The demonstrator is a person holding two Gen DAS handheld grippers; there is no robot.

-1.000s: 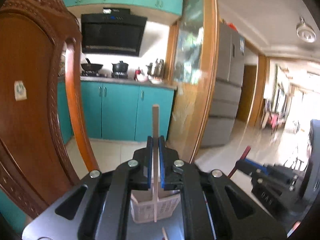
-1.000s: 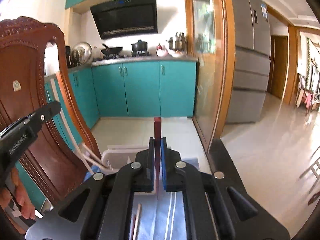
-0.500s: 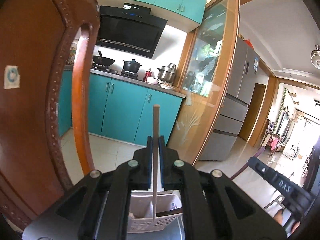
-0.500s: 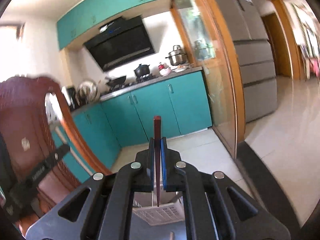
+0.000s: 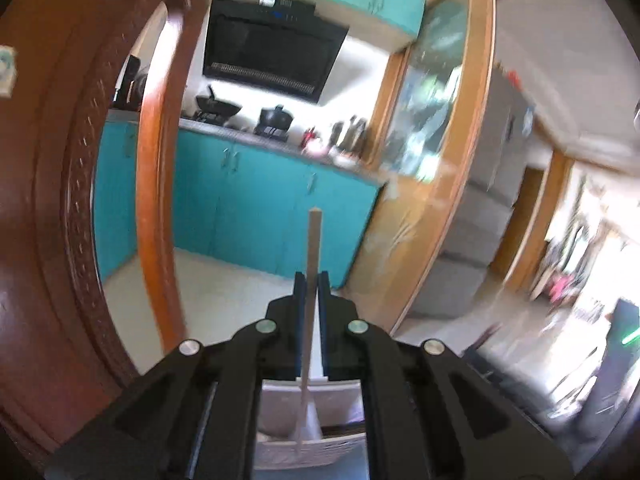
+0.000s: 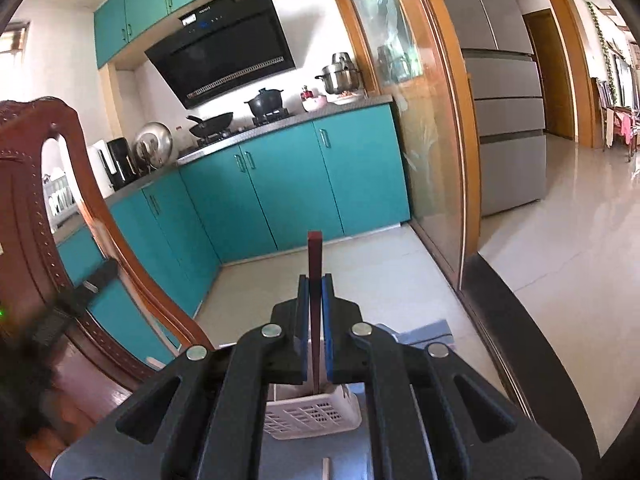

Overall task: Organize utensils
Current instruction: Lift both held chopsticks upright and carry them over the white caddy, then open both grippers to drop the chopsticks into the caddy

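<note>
My left gripper (image 5: 311,280) is shut on a pale wooden chopstick (image 5: 312,240), held upright, its lower tip hanging over a white perforated utensil basket (image 5: 304,446) just below the jaws. My right gripper (image 6: 315,280) is shut on a dark red chopstick (image 6: 315,256), also upright, with its lower end inside or just above the white basket (image 6: 312,416) beneath it. The other gripper shows blurred at the left edge of the right wrist view (image 6: 68,304).
A carved wooden chair back (image 5: 60,200) stands close on the left and also shows in the right wrist view (image 6: 36,184). Teal kitchen cabinets (image 6: 288,184), a glass partition (image 6: 424,120) and a fridge (image 6: 504,92) lie beyond. A light chopstick (image 6: 326,468) lies on the grey table.
Both grippers have tilted and shifted over the basket while still gripping their chopsticks. The right view has swung down toward the basket; the left view is blurred from motion.
</note>
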